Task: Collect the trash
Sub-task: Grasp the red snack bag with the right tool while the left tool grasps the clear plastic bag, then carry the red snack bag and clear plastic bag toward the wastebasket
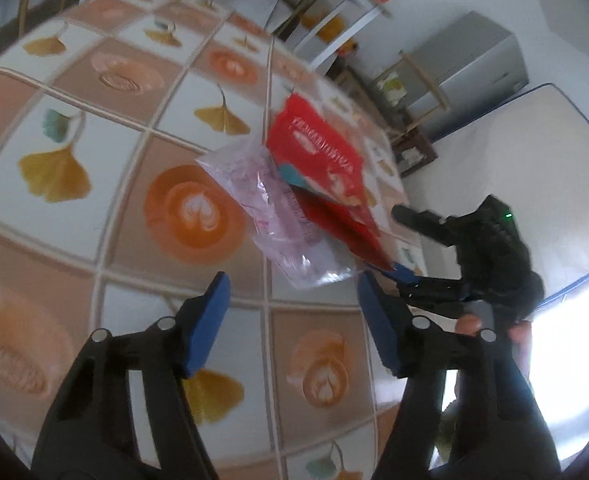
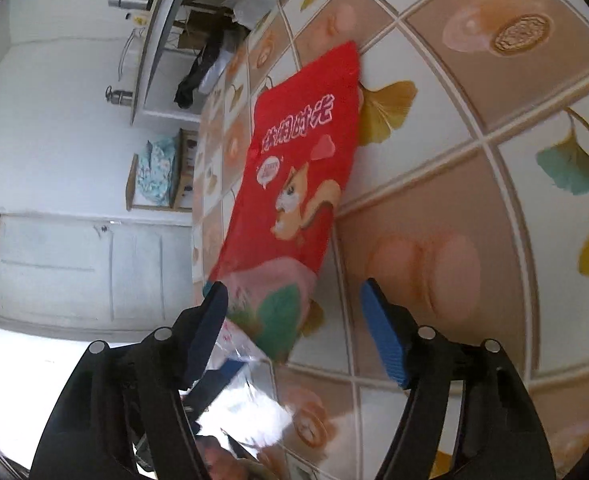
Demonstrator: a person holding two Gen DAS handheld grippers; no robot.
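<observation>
A red snack bag (image 1: 318, 156) lies on the patterned tablecloth (image 1: 94, 168) near the table's right edge, partly over a crumpled clear plastic bag (image 1: 278, 216). My left gripper (image 1: 294, 308) is open, and the clear bag's near corner sits just ahead of its blue pads. The right gripper (image 1: 406, 276) comes in from the right, its tips at the red bag's near corner. In the right wrist view the red bag (image 2: 298, 168) shows a squirrel picture. Its lower end lies between the wide-apart pads of my right gripper (image 2: 294, 320), which do not press on it. The clear bag (image 2: 242, 392) lies below it.
The table's edge (image 1: 410, 208) runs close behind the red bag, with white floor beyond. A grey cabinet (image 1: 466, 60), wooden frames (image 1: 414, 120) and a shelf (image 1: 334, 20) stand further off. A white door (image 2: 74, 272) and shelving (image 2: 162, 60) show in the right wrist view. A hand (image 1: 470, 324) holds the right gripper.
</observation>
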